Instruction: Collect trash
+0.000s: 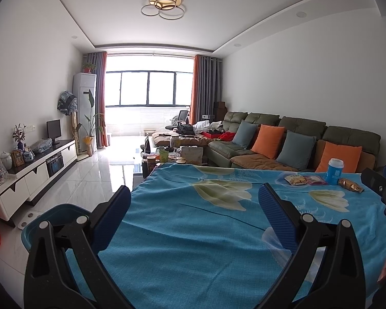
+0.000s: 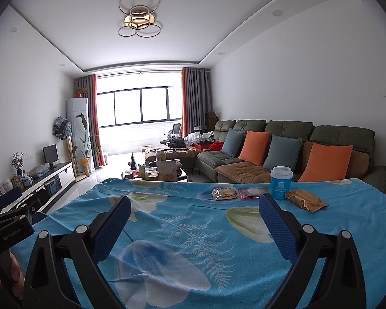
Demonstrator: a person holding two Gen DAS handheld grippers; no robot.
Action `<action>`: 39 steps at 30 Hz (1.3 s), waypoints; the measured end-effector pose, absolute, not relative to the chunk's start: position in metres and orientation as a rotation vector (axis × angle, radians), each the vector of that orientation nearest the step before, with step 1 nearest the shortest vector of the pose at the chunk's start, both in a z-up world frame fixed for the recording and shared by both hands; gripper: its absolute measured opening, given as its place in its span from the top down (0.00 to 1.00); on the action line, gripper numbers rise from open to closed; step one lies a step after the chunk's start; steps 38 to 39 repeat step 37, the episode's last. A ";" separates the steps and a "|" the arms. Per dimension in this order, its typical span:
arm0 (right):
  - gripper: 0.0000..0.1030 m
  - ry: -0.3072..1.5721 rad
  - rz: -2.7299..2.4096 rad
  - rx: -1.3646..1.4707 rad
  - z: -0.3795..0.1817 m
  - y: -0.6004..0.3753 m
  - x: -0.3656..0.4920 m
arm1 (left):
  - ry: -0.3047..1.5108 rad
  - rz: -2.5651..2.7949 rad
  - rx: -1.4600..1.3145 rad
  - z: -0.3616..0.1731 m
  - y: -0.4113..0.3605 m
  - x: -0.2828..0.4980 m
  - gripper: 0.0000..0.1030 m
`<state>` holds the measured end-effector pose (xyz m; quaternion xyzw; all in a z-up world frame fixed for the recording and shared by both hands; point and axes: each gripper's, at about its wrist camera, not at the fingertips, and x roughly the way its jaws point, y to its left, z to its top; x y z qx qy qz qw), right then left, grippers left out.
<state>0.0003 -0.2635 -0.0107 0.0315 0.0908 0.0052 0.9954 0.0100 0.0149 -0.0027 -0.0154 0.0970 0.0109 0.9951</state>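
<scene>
Trash lies at the far right of a table under a blue floral cloth (image 2: pixel 193 231): a clear snack packet (image 2: pixel 224 193), a pink packet (image 2: pixel 252 192), a blue paper cup (image 2: pixel 280 182) with a white lid, standing upright, and a gold wrapper (image 2: pixel 305 200). The left wrist view shows the same snack packet (image 1: pixel 295 179), pink packet (image 1: pixel 315 180), cup (image 1: pixel 335 171) and gold wrapper (image 1: pixel 350 185). My right gripper (image 2: pixel 194 202) is open over the cloth, short of the trash. My left gripper (image 1: pixel 194 190) is open and holds nothing, near the table's left side.
A blue bin (image 1: pixel 51 216) stands on the floor by the table's left edge. Beyond the table are a cluttered coffee table (image 1: pixel 167 154), a green sofa (image 1: pixel 296 134) with cushions on the right, and a white TV cabinet (image 1: pixel 38 164) on the left.
</scene>
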 end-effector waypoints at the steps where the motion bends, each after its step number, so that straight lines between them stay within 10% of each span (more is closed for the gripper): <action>1: 0.07 0.184 0.010 0.063 -0.011 -0.263 0.001 | 0.195 0.023 -0.030 -0.003 0.015 0.010 0.05; 28: 0.07 0.191 0.006 0.064 -0.014 -0.264 0.002 | 0.222 0.033 -0.008 -0.010 0.014 0.021 0.05; 39: 0.07 0.296 -0.007 0.082 -0.021 -0.289 0.017 | 0.507 -0.048 -0.003 -0.023 0.014 0.088 0.05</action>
